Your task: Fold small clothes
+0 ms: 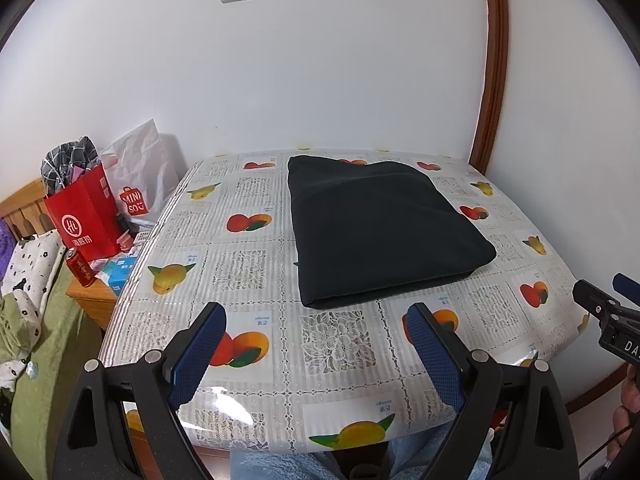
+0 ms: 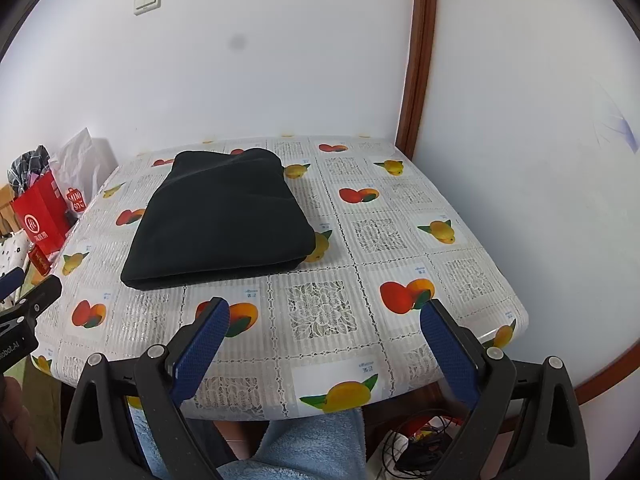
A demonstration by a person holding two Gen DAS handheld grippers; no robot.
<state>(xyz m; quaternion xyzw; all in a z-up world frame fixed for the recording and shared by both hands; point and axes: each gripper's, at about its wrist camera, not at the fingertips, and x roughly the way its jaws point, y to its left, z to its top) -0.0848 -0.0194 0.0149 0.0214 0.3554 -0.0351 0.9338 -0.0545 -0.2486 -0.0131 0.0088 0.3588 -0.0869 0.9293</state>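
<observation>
A dark folded garment (image 1: 380,228) lies flat in a neat rectangle on the fruit-print tablecloth (image 1: 256,264). It also shows in the right wrist view (image 2: 224,220), left of centre. My left gripper (image 1: 316,320) is open and empty, held above the table's near edge, short of the garment. My right gripper (image 2: 324,316) is open and empty, also near the front edge, to the right of the garment. The right gripper's tip shows at the right edge of the left wrist view (image 1: 604,308).
A red paper bag (image 1: 86,216) and a white Miniso bag (image 1: 136,176) stand on a low wooden stand left of the table, with a red can (image 1: 80,266). Clothes (image 1: 28,280) lie at far left. A white wall backs the table. Cables (image 2: 416,440) lie on the floor.
</observation>
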